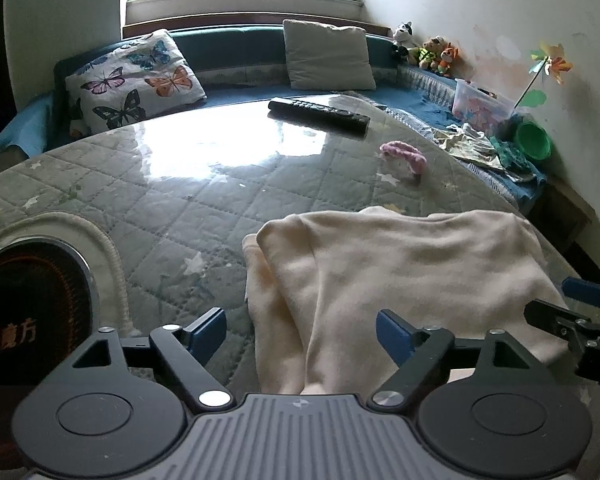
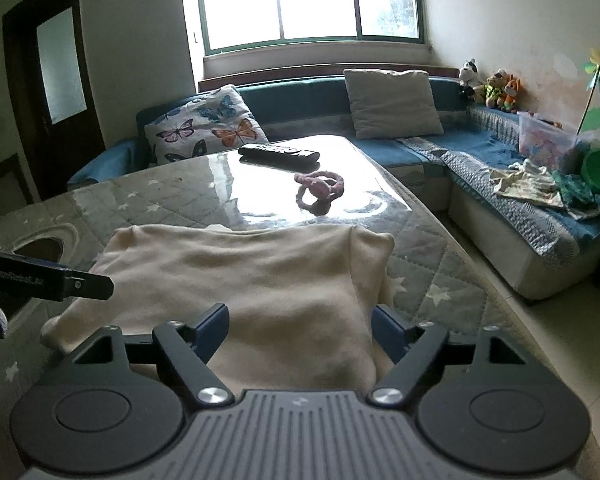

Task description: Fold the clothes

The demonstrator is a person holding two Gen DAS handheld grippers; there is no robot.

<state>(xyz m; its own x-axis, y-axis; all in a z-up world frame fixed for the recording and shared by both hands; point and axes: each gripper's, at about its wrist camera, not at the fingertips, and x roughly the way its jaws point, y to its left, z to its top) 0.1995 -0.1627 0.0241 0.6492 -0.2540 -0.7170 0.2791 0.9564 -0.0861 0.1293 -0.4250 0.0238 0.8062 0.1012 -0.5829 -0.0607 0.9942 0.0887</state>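
Observation:
A cream garment point(image 1: 404, 276) lies partly folded on the glass-topped quilted table point(image 1: 204, 200), its near edge hanging over the front. My left gripper point(image 1: 300, 334) is open, its jaws spread over the garment's left near edge without holding it. In the right wrist view the same garment point(image 2: 252, 280) lies flat, and my right gripper point(image 2: 298, 330) is open over its near right part. The right gripper also shows at the right edge of the left wrist view point(image 1: 580, 312); the left gripper shows at the left of the right wrist view point(image 2: 48, 280).
A black remote point(image 1: 318, 114) and a pink knitted loop point(image 1: 404, 156) lie on the table's far half. A round heater point(image 1: 32, 304) stands at the table's left. A blue corner sofa point(image 2: 500, 184) with pillows, toys, a plastic box and loose clothes runs behind and right.

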